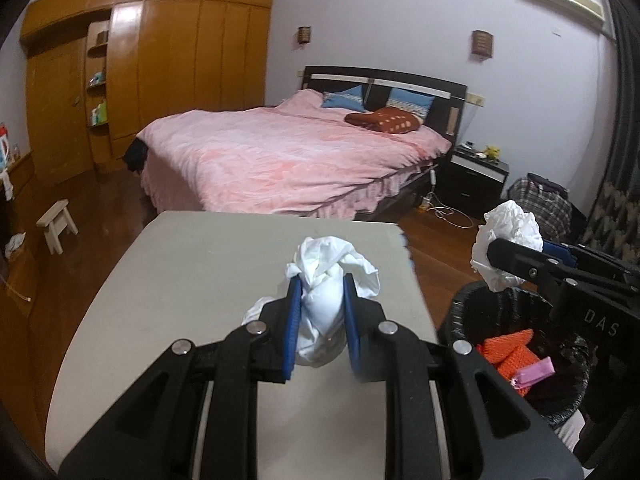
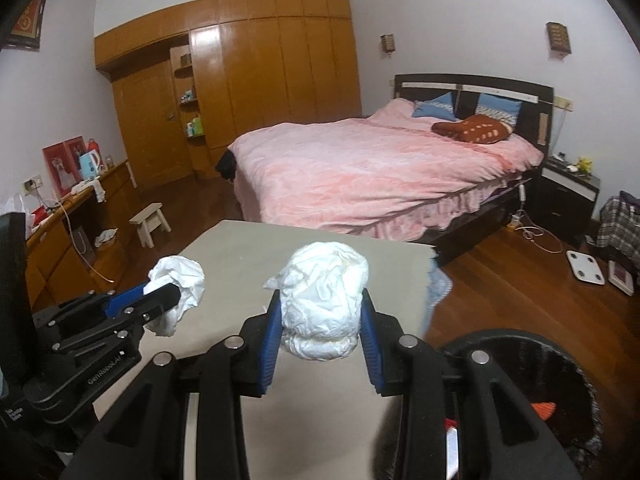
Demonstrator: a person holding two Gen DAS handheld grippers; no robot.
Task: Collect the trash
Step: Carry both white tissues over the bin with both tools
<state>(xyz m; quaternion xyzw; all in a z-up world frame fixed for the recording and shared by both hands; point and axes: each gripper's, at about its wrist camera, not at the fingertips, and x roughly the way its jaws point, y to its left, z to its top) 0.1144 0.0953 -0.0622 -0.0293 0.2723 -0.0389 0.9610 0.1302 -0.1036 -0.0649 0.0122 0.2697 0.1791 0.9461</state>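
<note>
Left gripper (image 1: pixel 320 300) pinches a crumpled tissue wad (image 1: pixel 328 280) in nearly closed fingers; right gripper (image 2: pixel 320 320), fingers wider, clamps a bulkier wad (image 2: pixel 324 300), both lifted clear of the table (image 1: pixel 180 280), likely bound for the black bin (image 1: pixel 480 312) beside it. Bare beige tabletop; bedroom with pink bed (image 1: pixel 288 160), wooden wardrobe (image 1: pixel 180 72).

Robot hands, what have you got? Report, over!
Left gripper shut on a crumpled tissue, over the table. Right gripper shut on a bigger paper wad. Trash bin at right, nothing blocking it.
</note>
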